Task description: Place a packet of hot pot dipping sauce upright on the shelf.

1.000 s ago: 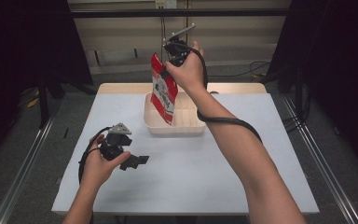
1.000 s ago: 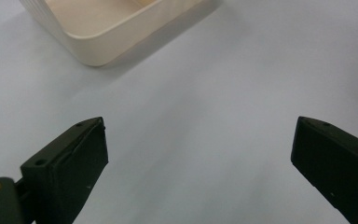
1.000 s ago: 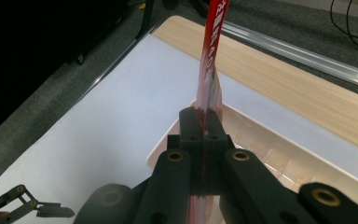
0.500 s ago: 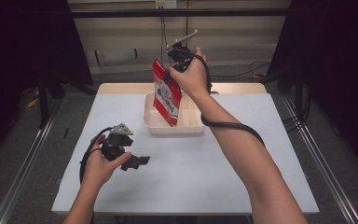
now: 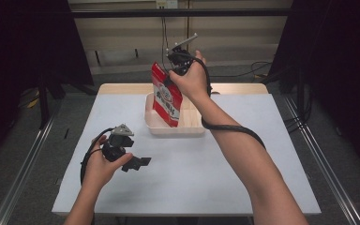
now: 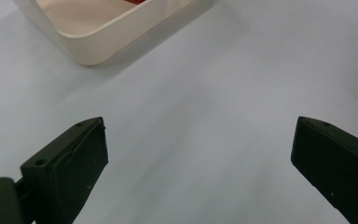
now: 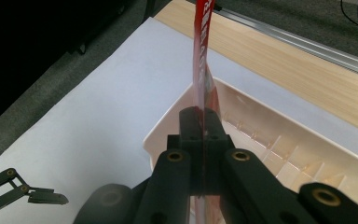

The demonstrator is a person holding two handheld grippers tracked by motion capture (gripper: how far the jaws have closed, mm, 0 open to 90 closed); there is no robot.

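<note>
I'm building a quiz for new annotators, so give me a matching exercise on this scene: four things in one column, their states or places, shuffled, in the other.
Things:
1. red and white printed pouch
2. cream plastic tray
3. left gripper
4. right gripper

States or places:
A. jaws wide apart over the white table
B. rests on the table at its far side
C. jaws clamped on the pouch's edge
D. hangs above the tray, held up

Pairs: 1-D, 2-B, 3-A, 4-C

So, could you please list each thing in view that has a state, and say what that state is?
Red packet: held edge-on, hanging over the tray.
Tray: open-topped, on the table, bare where its inside shows.
Right gripper: shut on the red packet.
Left gripper: open, nothing between its jaws.
</note>
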